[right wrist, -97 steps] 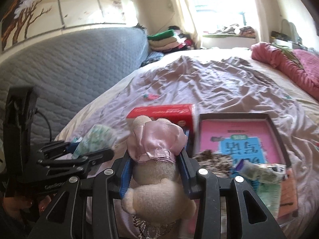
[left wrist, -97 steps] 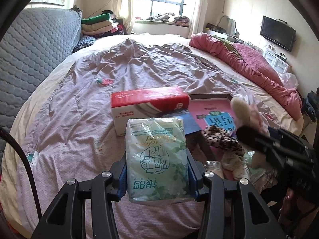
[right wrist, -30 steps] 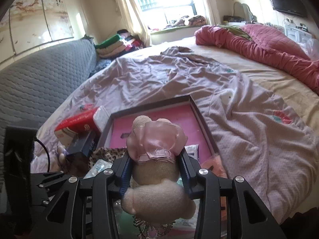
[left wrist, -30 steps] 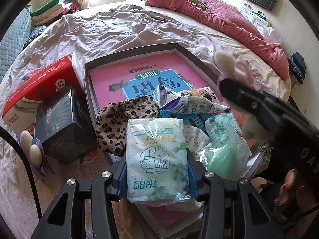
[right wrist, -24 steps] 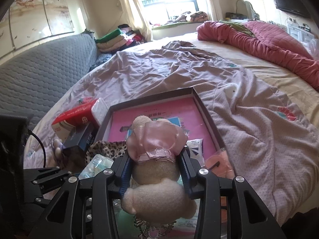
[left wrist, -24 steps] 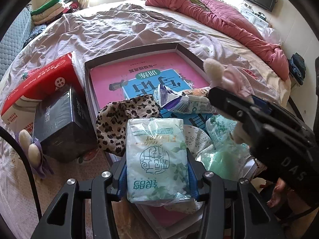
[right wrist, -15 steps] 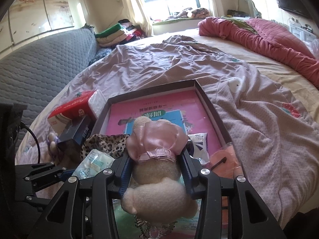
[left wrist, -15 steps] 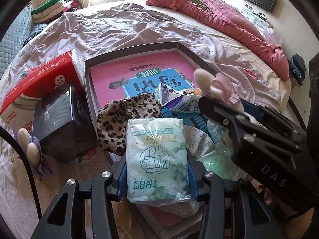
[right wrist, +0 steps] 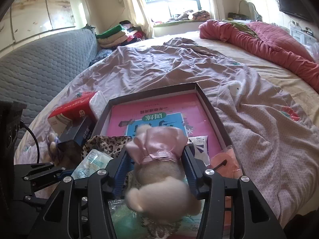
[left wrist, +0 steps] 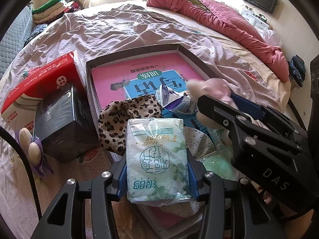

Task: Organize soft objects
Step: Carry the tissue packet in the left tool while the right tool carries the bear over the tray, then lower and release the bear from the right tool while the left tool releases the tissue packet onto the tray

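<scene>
Plush toy (right wrist: 159,159) between opening right gripper (right wrist: 157,171) jaws, above tray (right wrist: 211,107).

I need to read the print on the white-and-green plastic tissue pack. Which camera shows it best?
The left wrist view: the white-and-green plastic tissue pack faces the lens, printed side up, held in the left tongs. The right wrist view shows only a crumpled corner at lower left.

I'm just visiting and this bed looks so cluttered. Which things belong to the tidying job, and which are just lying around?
Part of the job:
- tissue pack in the left gripper
- plush toy between the opening right gripper
- dark tray
- leopard-print cloth

Just lying about:
- red box
- black box
- red quilt
- folded clothes
</scene>
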Motion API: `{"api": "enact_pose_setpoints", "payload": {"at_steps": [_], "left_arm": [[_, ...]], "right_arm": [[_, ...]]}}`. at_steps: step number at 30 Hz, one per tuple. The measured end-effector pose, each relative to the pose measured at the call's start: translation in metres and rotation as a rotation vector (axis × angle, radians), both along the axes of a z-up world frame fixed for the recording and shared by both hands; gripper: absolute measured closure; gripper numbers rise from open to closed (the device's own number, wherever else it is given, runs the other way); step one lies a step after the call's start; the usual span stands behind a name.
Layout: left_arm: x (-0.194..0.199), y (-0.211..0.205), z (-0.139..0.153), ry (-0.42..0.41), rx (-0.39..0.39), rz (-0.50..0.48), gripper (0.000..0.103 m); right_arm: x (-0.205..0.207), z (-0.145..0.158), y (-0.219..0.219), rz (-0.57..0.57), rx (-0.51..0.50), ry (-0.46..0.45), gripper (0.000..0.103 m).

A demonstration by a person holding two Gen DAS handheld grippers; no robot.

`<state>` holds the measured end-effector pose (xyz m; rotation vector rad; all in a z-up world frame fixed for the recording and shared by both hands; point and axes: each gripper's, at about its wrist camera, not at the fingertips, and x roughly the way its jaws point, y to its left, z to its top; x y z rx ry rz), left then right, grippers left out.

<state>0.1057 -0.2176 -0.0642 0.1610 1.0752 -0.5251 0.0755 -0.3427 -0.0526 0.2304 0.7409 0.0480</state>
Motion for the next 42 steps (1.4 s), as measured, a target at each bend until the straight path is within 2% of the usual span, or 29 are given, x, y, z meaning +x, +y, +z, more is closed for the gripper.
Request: {"api": "enact_pose_setpoints", "payload": {"at_steps": [6,19,35,38,42], "left_arm": [[0.0,0.001,0.0,0.001,-0.003,0.004,0.054],[0.0,0.004,0.003,0.016,-0.027,0.005,0.054],[-0.003,0.003,0.012,-0.02,-0.007,0.012,0.05],[-0.005,0.004,0.016,-0.031,-0.008,0.014,0.045],[-0.007,0.006,0.024,-0.045,-0.023,0.016,0.043]], "right_arm": [[-0.002,0.004,-0.001,-0.001,0.008,-0.003,0.046],[-0.019,0.019,-0.024,-0.076,0.037,-0.037,0.043],[-0.026,0.024,-0.032,-0.102,0.04,-0.043,0.043],[-0.028,0.026,-0.031,-0.1,0.03,-0.047,0.033],[-0.029,0.029,-0.029,-0.098,0.026,-0.05,0.031]]}}
